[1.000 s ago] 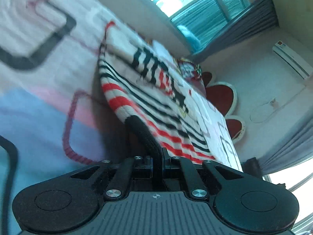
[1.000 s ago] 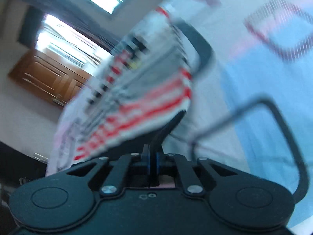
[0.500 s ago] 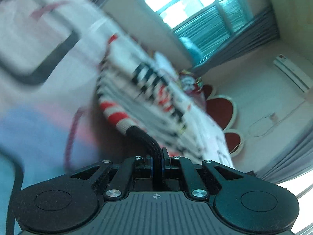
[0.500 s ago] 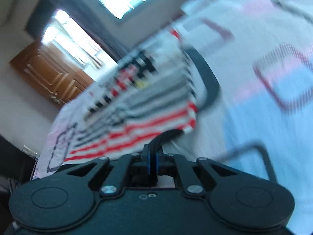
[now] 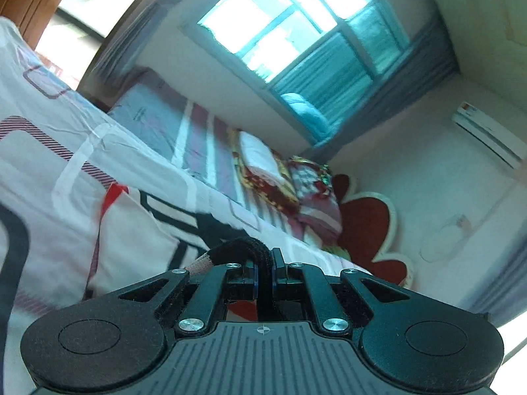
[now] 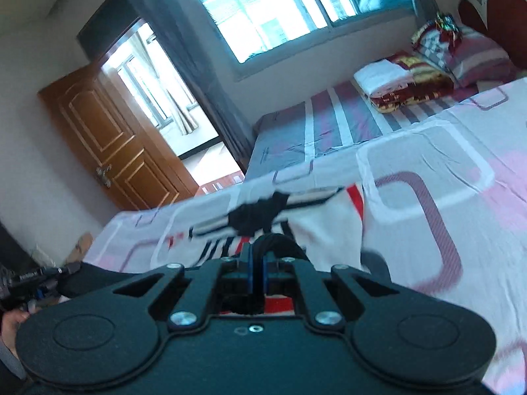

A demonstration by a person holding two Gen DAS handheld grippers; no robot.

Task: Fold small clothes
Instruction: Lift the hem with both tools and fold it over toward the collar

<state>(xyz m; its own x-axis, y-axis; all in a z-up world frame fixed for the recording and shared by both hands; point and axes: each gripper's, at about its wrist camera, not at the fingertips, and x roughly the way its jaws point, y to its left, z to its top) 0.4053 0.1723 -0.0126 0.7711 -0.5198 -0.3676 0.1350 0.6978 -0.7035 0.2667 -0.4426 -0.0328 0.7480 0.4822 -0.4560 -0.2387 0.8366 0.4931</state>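
Left tool clamped on the black ribbed edge of the striped top. Right tool clamped likewise on the same edge. Top hangs forward from both tools, lifted over the bed, long axis running tool to tool. Neither hand nearer. Pillows beyond the top, by the headboard.

Daylight pours through a big window at twelve o'clock. A wooden door stands at nine; folded blankets lie at two on the bed.
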